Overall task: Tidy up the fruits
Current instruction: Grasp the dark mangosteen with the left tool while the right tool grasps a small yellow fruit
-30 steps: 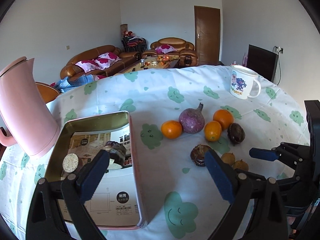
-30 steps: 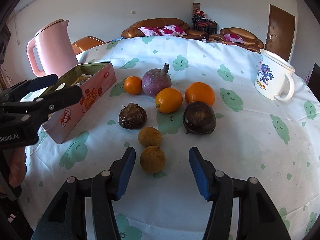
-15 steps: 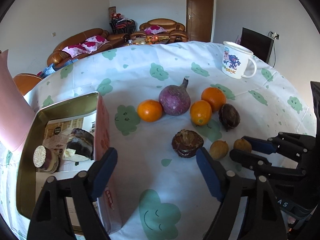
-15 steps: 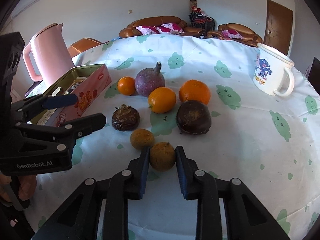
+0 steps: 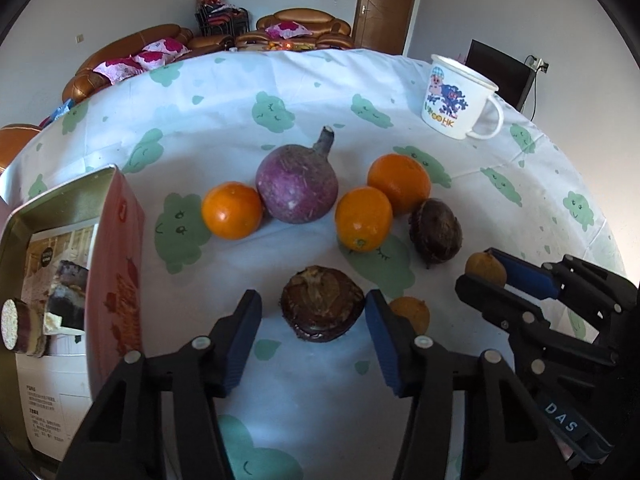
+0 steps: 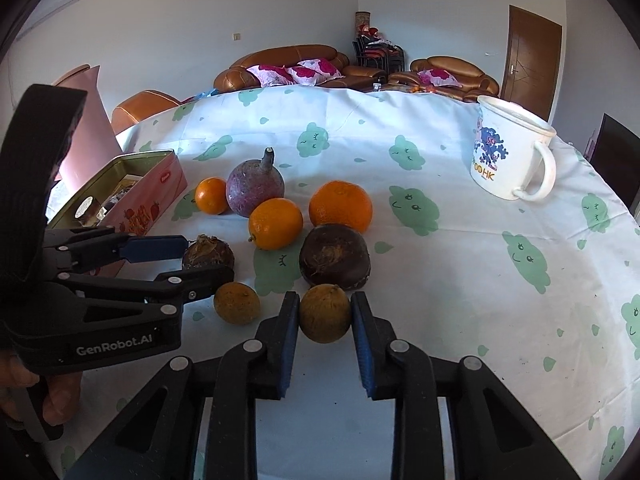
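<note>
A dark brown wrinkled fruit (image 5: 322, 304) lies on the cloud-print tablecloth (image 5: 320, 392). It sits between the fingers of my left gripper (image 5: 312, 300), whose jaws are closing; a gap shows at the left pad, so it counts as open. My right gripper (image 6: 325, 300) is shut on a small tan round fruit (image 6: 325, 314), which rests on the cloth. The left wrist view shows this right gripper (image 5: 480, 270) with the tan fruit (image 5: 484, 268). A second tan fruit (image 6: 236, 303) lies just left of it. From the right wrist, the left gripper (image 6: 208, 262) appears around the dark fruit (image 6: 208, 254).
Behind are three oranges (image 5: 232, 210) (image 5: 363, 218) (image 5: 399, 182), a purple stemmed bulb (image 5: 297, 188) and another dark fruit (image 5: 435, 233). An open pink tin (image 5: 116, 264) of snacks stands at the left, a printed mug (image 5: 452, 100) at the far right, and a pink kettle (image 6: 86, 136) beyond the tin.
My left gripper moved forward and down from over the tin to the dark fruit, its jaws narrowing around it. My right gripper closed on the small tan fruit and stayed put.
</note>
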Motion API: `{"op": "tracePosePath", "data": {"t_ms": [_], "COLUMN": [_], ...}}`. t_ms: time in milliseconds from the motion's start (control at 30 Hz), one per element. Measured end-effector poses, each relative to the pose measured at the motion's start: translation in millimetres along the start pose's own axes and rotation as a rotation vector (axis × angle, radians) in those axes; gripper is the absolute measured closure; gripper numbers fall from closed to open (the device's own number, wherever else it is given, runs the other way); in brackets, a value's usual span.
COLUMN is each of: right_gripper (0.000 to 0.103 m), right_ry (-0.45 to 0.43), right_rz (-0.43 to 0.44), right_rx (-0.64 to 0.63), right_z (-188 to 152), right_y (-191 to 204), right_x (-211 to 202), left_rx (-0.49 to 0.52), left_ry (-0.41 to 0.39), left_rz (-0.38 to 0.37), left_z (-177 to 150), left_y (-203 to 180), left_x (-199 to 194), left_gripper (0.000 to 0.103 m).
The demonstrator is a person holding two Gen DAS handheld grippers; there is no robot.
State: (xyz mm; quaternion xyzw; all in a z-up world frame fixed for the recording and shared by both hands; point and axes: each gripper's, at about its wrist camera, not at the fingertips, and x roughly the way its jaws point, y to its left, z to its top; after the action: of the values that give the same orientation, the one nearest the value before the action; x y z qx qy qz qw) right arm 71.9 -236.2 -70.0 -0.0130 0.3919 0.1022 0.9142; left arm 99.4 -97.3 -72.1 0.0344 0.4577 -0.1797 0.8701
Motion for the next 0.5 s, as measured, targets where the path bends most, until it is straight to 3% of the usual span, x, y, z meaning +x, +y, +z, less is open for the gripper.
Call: {"op": "tracePosePath", "data": {"t_ms": [500], "right_gripper": [0.075], "right_ry": [0.01], "right_rz": [0.003], "right_rx": [-0.002], "right_z": [-0.7], "right_y": [0.9], "right_x": [2.4], "left_rx": [0.017], "left_ry": [-0.03], "left_rz": [-0.013], "left_z": [-0.6], "left_y": [-1.2], "left_x": [0.7], "left_gripper": [0.053]}}
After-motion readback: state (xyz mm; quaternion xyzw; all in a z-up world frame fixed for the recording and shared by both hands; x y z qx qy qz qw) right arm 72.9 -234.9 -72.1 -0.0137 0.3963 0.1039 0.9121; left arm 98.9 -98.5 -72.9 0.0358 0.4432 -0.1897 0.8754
